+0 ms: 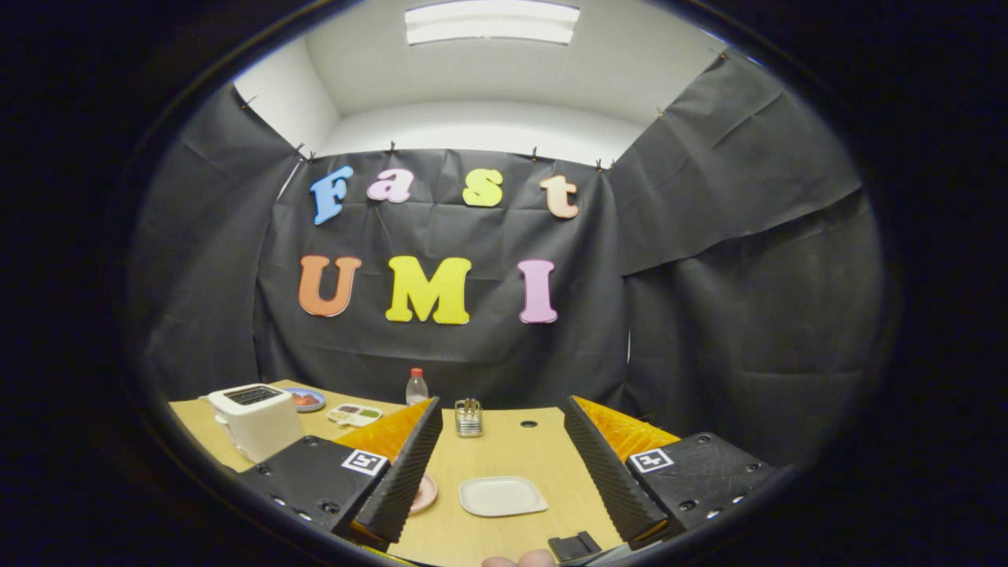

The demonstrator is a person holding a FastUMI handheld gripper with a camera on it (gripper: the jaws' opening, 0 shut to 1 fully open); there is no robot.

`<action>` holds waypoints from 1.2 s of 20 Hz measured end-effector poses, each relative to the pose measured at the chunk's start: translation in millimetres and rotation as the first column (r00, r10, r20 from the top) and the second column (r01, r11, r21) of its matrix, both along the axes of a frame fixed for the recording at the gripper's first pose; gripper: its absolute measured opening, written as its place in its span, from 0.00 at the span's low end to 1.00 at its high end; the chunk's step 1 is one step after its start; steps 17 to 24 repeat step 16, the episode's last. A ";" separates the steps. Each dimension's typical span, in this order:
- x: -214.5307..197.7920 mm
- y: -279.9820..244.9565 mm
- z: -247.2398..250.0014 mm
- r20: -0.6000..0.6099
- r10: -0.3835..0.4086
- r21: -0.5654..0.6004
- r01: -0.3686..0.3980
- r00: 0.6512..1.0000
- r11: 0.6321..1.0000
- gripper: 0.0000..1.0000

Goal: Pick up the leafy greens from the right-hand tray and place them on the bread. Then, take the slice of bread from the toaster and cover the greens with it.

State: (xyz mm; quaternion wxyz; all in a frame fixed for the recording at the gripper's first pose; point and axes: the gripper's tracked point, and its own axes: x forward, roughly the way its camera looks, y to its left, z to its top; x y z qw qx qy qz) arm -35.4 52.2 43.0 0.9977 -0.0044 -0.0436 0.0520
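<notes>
My gripper (501, 408) is open above the wooden table (504, 449), with nothing between its fingers. A white toaster (253, 417) stands to the left of the left finger; its top slot looks dark and I cannot make out a slice in it. An empty-looking white rectangular tray (502, 496) lies on the table between the fingers. Half hidden behind the left finger is a pink plate (426, 494); what lies on it is hidden. Beyond the toaster sits a small divided tray (354, 413) holding green and dark bits.
A blue plate (304, 399) with something reddish lies behind the toaster. A clear bottle with a red cap (416, 387) and a small glass holder (468, 418) stand near the table's far edge. A person's fingertip (521, 560) shows at the gripper's base.
</notes>
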 end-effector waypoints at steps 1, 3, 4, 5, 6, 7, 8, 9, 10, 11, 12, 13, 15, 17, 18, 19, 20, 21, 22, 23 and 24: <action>2.0 -1.4 -0.2 -0.001 -0.002 0.002 0.002 1.000 1.000 0.95; 4.2 -3.6 -2.1 -0.004 -0.005 0.009 0.005 1.000 1.000 0.95; 6.3 -4.2 -4.5 -0.010 -0.005 0.011 0.006 1.000 1.000 0.95; 8.8 -4.7 -7.9 -0.018 -0.006 0.014 0.007 1.000 1.000 0.95; 11.6 -4.5 -11.0 -0.026 -0.004 0.019 0.005 1.000 1.000 0.95; 13.9 -4.6 -14.1 -0.035 -0.003 0.026 0.004 0.999 1.000 0.95; 15.0 -5.4 -15.4 -0.041 0.000 0.033 0.002 0.999 0.999 0.95; 16.9 -5.3 -16.6 -0.046 -0.001 0.036 0.002 0.999 0.999 0.95; 17.7 -6.1 -17.6 -0.046 -0.001 0.038 0.003 0.999 0.999 0.95; 18.2 -6.3 -18.2 -0.048 -0.001 0.040 0.003 0.999 0.999 0.95; 19.3 -6.5 -19.0 -0.049 -0.002 0.040 0.004 0.999 0.999 0.95; 20.0 -6.9 -18.3 -0.049 -0.005 0.041 0.007 0.999 0.999 0.95; 22.2 -8.9 -18.1 -0.045 -0.011 0.038 0.013 0.999 0.999 0.95; 23.3 -11.6 -19.0 -0.044 -0.020 0.031 0.021 0.999 0.999 0.95; 23.3 -11.6 -19.0 -0.044 -0.020 0.031 0.021 0.999 0.999 0.95; 23.3 -11.6 -19.0 -0.044 -0.020 0.031 0.021 0.999 0.999 0.95; 23.3 -11.6 -19.0 -0.044 -0.020 0.031 0.021 0.999 0.999 0.95; 23.3 -11.6 -19.0 -0.044 -0.020 0.031 0.021 0.999 0.999 0.95; 23.3 -11.6 -19.0 -0.044 -0.020 0.031 0.021 0.999 0.999 0.95; 23.3 -11.6 -19.0 -0.044 -0.020 0.031 0.021 0.999 0.999 0.95; 23.3 -11.6 -19.0 -0.044 -0.020 0.031 0.021 0.999 0.999 0.95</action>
